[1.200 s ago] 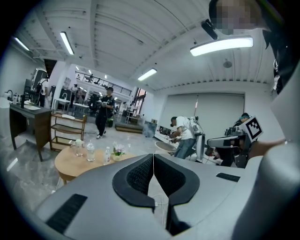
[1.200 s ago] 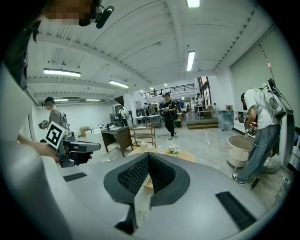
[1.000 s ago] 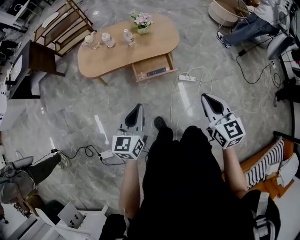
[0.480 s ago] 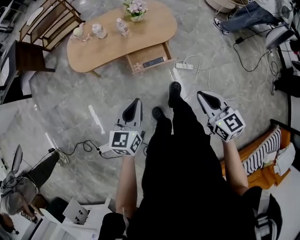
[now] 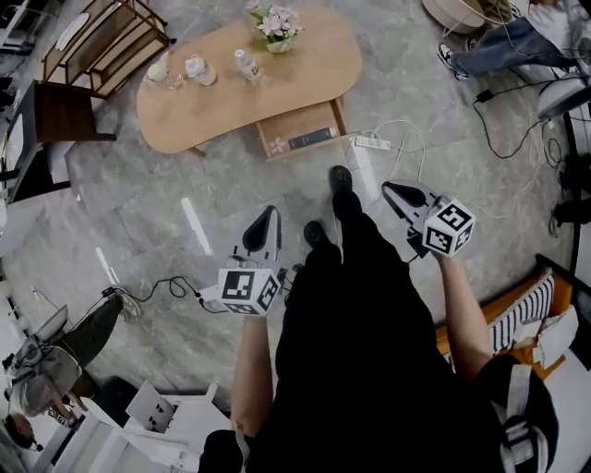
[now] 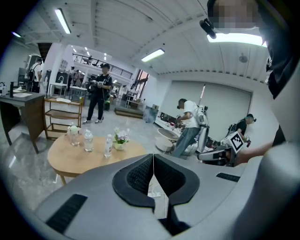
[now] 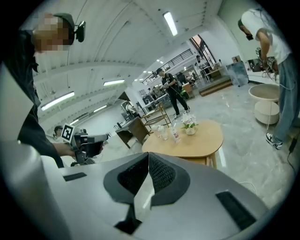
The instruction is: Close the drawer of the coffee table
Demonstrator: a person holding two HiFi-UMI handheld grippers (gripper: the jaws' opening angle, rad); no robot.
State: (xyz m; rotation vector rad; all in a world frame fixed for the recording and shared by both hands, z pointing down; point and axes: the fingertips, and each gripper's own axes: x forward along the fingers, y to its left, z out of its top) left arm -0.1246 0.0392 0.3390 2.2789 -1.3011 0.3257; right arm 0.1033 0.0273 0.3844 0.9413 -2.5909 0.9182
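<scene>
The wooden coffee table (image 5: 231, 92) stands on the floor ahead, its drawer (image 5: 297, 121) pulled out on the near side with a dark flat item (image 5: 309, 139) in it. Both grippers hang in the air well short of the table, on either side of the person's legs. In the head view my left gripper (image 5: 269, 212) points at the table, jaws shut and empty. My right gripper (image 5: 388, 188), also shut and empty, is tilted and points left toward the drawer. The left gripper view shows its closed jaws (image 6: 153, 161) below the table (image 6: 70, 157); the right gripper view shows closed jaws (image 7: 148, 161) and the table (image 7: 201, 140).
Bottles (image 5: 244, 63), a glass and a flower pot (image 5: 279, 22) stand on the tabletop. A white power strip (image 5: 372, 142) with cables lies on the floor beside the drawer. A wooden shelf rack (image 5: 111, 42) and a dark desk (image 5: 55, 111) stand left; a person (image 5: 503, 42) is at the top right.
The person has stepped one foot toward the table. My right gripper has sunk, rolled and swung inward toward the legs. My left gripper has drifted forward and slightly down. Both stay shut.
</scene>
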